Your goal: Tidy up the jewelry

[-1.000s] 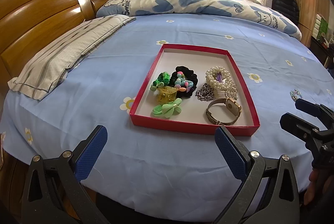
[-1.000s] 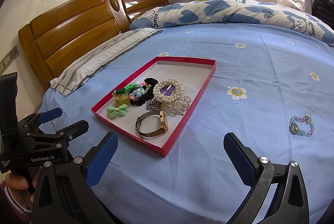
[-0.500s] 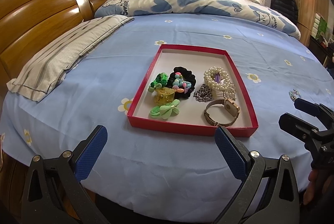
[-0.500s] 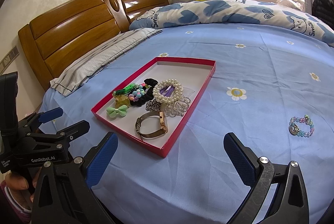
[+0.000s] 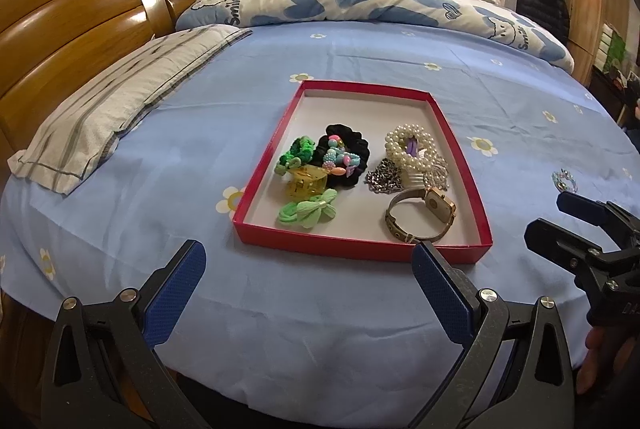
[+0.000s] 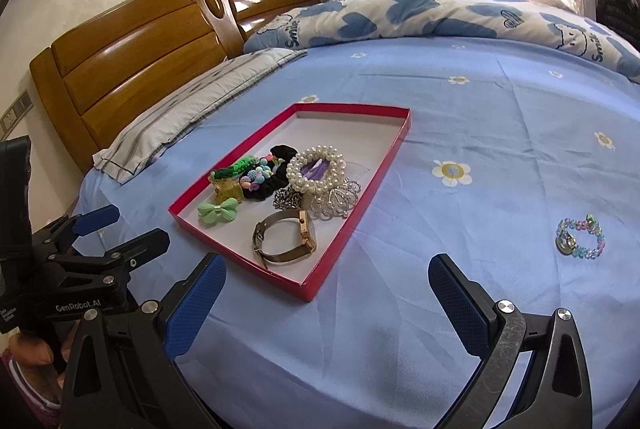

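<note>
Bed [image 5: 168, 165]: light blue sheet printed with small daisies, faintly creased, filling most of both views; glossy wooden headboard [image 5: 72, 25] at upper left. Folded grey-striped pillowcase [image 5: 120, 101] lies flat at left of the left wrist view; a rolled quilt [image 5: 360, 1] with blue hearts runs across the top. Red tray [image 5: 362, 253]: shallow cardboard rectangle, red walls, pale inner floor, centre of the left wrist view, left of centre in the right wrist view [image 6: 320, 285]. Contents, all clustered in the near half: black fabric scrunchie [image 5: 352, 145] with pastel beads on top, touching a fuzzy green hair tie [image 5: 298, 149]; pearl bracelet [image 5: 412, 145] in a round coil with a purple piece in its middle; wristwatch [image 5: 420, 213] with metal mesh band and gold square case, nearest the front right corner; translucent yellow claw clip [image 5: 304, 185]; ribbed mint-green bow [image 5: 312, 213] just in front of the clip; silver chain [image 5: 384, 177] in a heap beside the pearls. Beaded bracelet [image 6: 580, 237]: pastel translucent beads with a small round metal charm, lying on the sheet well apart from the tray, at right of the right wrist view and at the far right edge of the left wrist view [image 5: 564, 181]. Left gripper [image 5: 308, 283]: blue textured pads spread wide, nothing between them, hovering at the bed's near edge in front of the tray. Right gripper [image 6: 326, 295]: likewise spread wide and empty, between tray corner and beaded bracelet.
</note>
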A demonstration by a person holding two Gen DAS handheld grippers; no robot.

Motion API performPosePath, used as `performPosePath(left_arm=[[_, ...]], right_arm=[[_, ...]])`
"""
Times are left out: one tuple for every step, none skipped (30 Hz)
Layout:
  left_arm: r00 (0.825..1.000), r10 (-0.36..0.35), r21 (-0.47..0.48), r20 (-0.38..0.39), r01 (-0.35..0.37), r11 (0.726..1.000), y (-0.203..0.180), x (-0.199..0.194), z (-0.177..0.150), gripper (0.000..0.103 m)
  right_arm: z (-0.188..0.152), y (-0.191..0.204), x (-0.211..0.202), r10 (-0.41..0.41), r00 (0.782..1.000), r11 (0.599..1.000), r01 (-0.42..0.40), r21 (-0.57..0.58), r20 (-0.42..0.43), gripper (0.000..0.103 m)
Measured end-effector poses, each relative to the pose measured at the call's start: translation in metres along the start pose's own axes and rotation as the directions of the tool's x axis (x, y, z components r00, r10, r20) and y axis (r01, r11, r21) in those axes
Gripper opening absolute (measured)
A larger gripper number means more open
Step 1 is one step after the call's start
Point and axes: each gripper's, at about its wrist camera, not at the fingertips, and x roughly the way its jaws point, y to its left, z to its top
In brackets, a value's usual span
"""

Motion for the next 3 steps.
performPosePath(left_arm=[[1.000,0.001,0.002,-0.001,-0.001,1.000,-0.0009,0.0007,0.0001,0.103],[1.000,0.000,0.002,-0.004,0.000,1.000,-0.0013,0.0015,0.0002,0.103],[1.000,-0.003,0.002,-0.007,0.003,1.000,-0.0017,0.0022,0.0001,0.103]], right_arm=[[-0.0007,0.0000,0.0002,0.001,1.000,1.000,-0.001,0.001,0.000,0.102],[-0.0009,0.0002,0.0008,0.003,1.000,1.000,-0.003,0.000,-0.001,0.102],[-0.0015,0.0002,0.0013,0.003,1.000,1.000,-0.003,-0.001,-0.001,0.102]])
